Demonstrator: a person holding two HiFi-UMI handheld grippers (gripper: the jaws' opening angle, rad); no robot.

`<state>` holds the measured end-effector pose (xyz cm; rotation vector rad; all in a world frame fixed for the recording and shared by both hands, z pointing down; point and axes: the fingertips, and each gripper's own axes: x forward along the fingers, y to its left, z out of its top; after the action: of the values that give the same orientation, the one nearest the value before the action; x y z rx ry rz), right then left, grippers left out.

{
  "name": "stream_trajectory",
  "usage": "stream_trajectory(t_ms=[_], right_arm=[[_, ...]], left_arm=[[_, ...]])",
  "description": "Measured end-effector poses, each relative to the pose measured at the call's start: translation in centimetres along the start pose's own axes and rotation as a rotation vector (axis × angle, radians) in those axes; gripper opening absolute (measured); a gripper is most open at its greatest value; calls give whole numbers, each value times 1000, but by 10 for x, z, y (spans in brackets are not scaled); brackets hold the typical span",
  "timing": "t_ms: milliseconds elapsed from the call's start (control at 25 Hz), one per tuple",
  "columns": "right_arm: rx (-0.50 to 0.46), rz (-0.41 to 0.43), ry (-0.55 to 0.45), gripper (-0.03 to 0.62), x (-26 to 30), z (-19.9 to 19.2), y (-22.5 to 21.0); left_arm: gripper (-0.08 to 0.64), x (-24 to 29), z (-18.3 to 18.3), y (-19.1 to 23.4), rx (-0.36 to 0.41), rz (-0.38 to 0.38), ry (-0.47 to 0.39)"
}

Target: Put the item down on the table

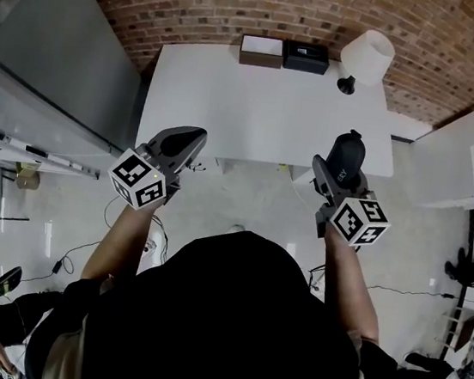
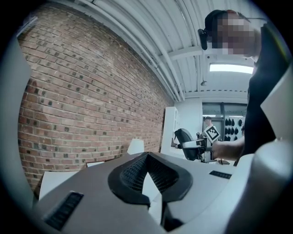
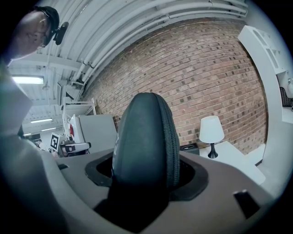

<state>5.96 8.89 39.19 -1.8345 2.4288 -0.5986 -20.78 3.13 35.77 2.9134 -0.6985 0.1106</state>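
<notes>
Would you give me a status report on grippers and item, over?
Left gripper shut, empty. Right gripper shut on black zippered oval case, upright, not yet on white table. White lamp, brown box, black box at far edge.

Your right gripper [image 1: 339, 165] holds a black case [image 1: 347, 147] above the near edge of the table [image 1: 256, 109] (lamp [image 1: 366, 56] on its far corner).

Ahead of me a red brick wall [image 1: 244, 3] backs the white tabletop [image 1: 265, 110]. A white lamp [image 1: 367, 56] stands far right, two boxes [image 1: 261, 51] beside it, a grey panel [image 1: 55, 56] left, and pale floor [image 1: 253, 199] near.
</notes>
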Motion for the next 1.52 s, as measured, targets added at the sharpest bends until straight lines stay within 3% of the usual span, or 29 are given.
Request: stream_trajectory(t_ms=[680,1520], right_arm=[[-8,-21,-8,313,9,0,10],[8,-19,-28,313,54,20,-28]], left_arm=[[17,-2,1,9,-7,-27,-4],[17,39,14,44,-23,-15,-20]])
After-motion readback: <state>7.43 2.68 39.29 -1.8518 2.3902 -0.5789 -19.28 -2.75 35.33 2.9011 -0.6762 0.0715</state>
